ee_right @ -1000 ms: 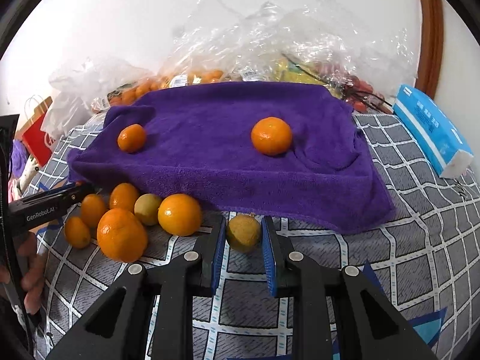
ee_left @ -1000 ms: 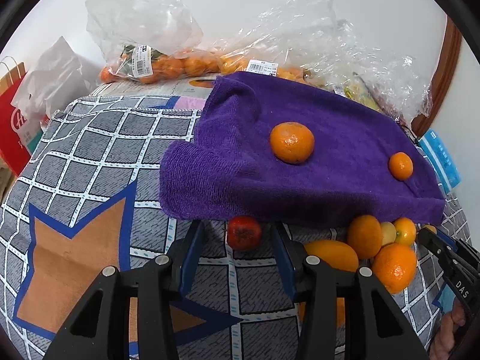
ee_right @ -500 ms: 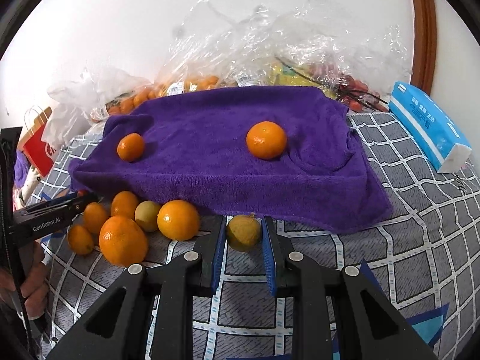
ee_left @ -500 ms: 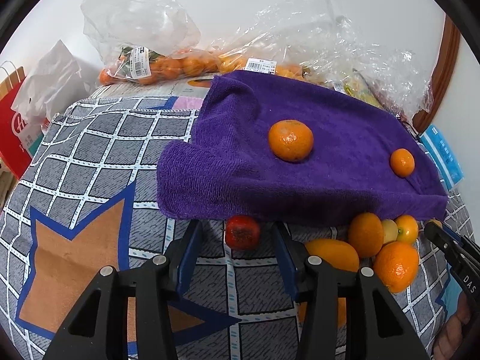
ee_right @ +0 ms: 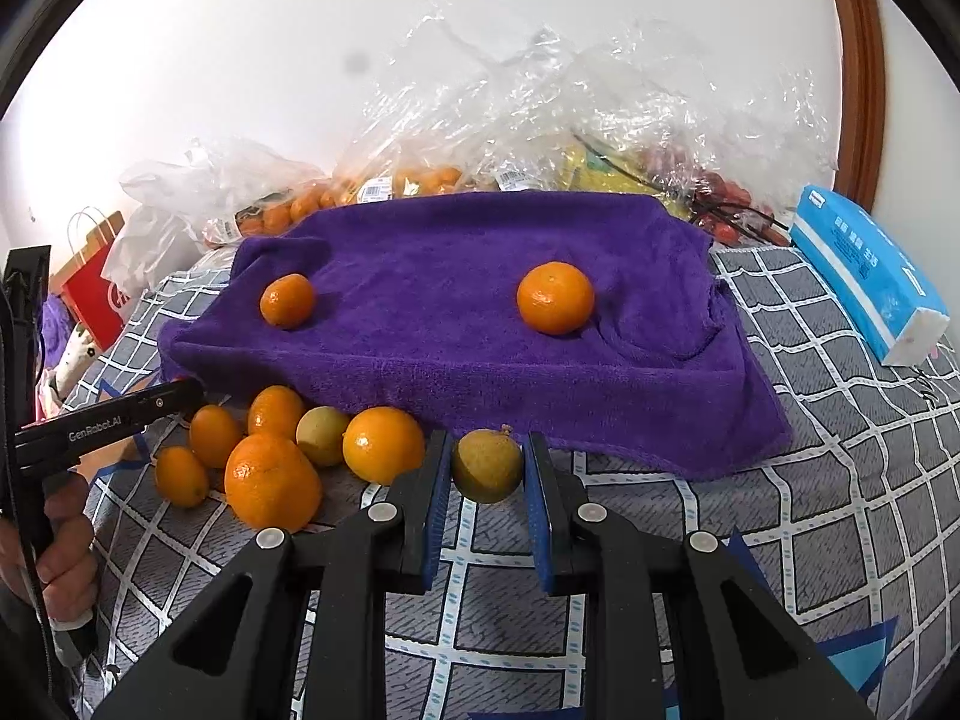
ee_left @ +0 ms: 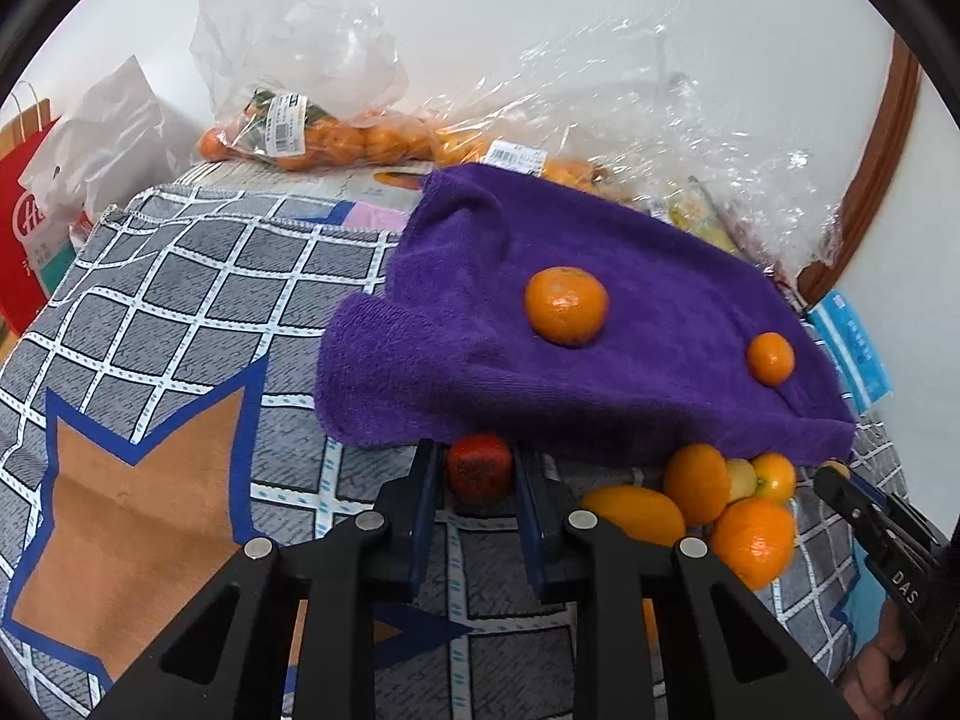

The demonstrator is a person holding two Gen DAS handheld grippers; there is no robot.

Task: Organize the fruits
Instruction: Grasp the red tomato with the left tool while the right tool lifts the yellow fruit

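Left wrist view: low over the patterned cloth, looking forward between its own fingers at the near left corner of the purple towel [ee_left: 600,360], wall behind. Right wrist view: equally low and close, facing the towel's [ee_right: 480,330] front edge squarely. Shared field: towel, both oranges on it, the loose fruit pile [ee_left: 720,498] [ee_right: 282,450], and the plastic bags [ee_right: 540,120] at the back. Each view catches the other gripper at its edge.
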